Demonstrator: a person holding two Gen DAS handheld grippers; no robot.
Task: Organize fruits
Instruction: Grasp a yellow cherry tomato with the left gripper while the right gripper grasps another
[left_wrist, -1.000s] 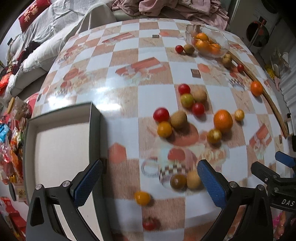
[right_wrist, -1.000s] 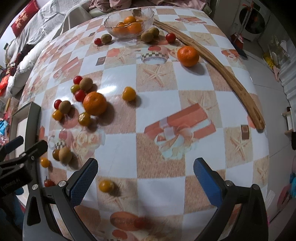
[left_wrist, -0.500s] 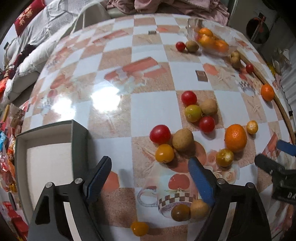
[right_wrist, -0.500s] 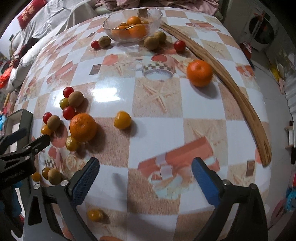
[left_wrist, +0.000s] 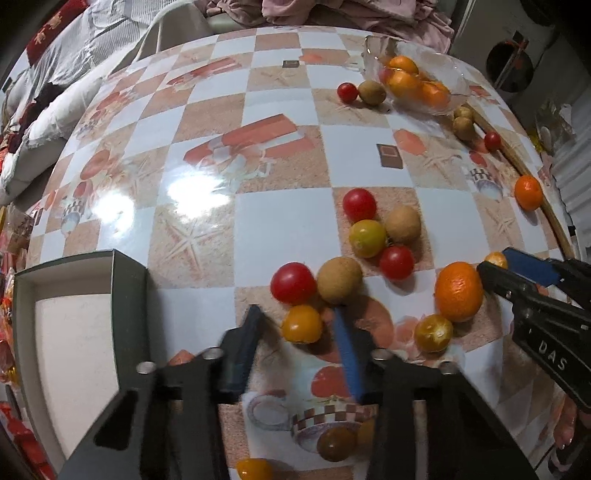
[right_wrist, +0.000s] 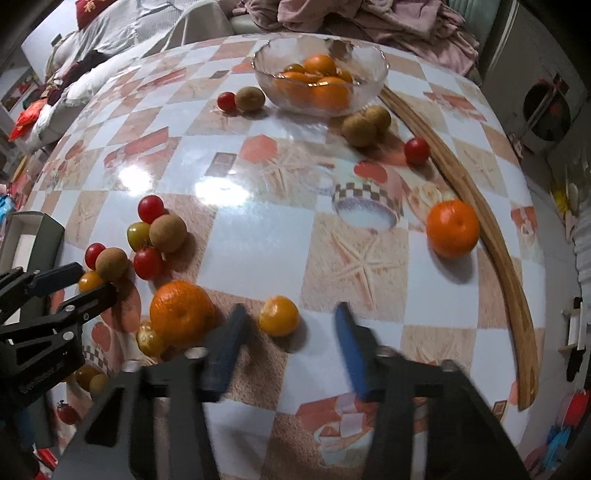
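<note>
both tongs narrowed, each straddling a small orange fruit | glass bowl (right_wrist: 373, 79): oranges | box (left_wrist: 129, 280): empty

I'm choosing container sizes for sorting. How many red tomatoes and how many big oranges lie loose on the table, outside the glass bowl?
Red tomatoes: 6
Big oranges: 2
Total: 8
</note>
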